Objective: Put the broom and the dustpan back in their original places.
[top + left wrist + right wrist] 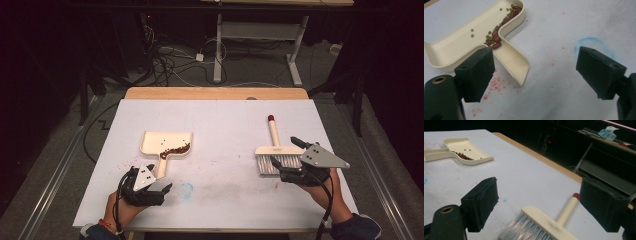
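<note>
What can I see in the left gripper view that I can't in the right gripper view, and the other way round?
Left gripper view alone: green peas among the red beans, pink stains and a blue mark on the table cover. Right gripper view alone: the brush with its red-tipped handle, the table's wooden edge, and dark shelving behind. Both share the cream dustpan holding beans, the white table cover, and two open black jaws.

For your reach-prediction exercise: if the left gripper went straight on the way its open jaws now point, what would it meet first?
Probably the dustpan. In the left gripper view, the left gripper stands open just short of the pan's handle, which lies toward its left jaw. Beyond it sit the beans. Depth is uncertain; it might graze the table first.
</note>
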`<move>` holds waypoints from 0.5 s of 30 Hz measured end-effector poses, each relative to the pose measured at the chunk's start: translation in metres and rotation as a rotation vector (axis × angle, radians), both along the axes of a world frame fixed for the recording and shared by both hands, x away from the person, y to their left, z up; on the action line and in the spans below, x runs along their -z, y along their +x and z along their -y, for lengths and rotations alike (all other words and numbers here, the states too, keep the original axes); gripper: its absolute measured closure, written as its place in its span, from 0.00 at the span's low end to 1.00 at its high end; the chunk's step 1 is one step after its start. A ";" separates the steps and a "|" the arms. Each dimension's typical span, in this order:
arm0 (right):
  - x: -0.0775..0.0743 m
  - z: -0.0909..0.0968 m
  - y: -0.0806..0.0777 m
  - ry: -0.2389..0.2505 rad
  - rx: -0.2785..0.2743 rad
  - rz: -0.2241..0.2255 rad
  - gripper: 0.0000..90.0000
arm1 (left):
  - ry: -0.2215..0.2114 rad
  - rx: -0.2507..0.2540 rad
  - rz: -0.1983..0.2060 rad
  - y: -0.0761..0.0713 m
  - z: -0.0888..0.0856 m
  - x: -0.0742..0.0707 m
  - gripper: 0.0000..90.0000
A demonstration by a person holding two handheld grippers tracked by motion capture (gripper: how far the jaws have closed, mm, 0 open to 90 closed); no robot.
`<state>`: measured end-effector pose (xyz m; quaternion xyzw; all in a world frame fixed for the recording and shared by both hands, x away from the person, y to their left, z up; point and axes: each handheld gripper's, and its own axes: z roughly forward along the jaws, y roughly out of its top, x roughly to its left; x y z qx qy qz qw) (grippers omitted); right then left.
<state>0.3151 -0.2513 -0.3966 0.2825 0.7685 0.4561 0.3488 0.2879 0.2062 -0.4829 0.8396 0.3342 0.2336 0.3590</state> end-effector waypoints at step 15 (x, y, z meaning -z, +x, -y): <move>0.016 0.017 -0.011 -0.008 0.021 0.012 0.18 | 0.011 0.006 0.004 0.000 0.001 0.000 0.17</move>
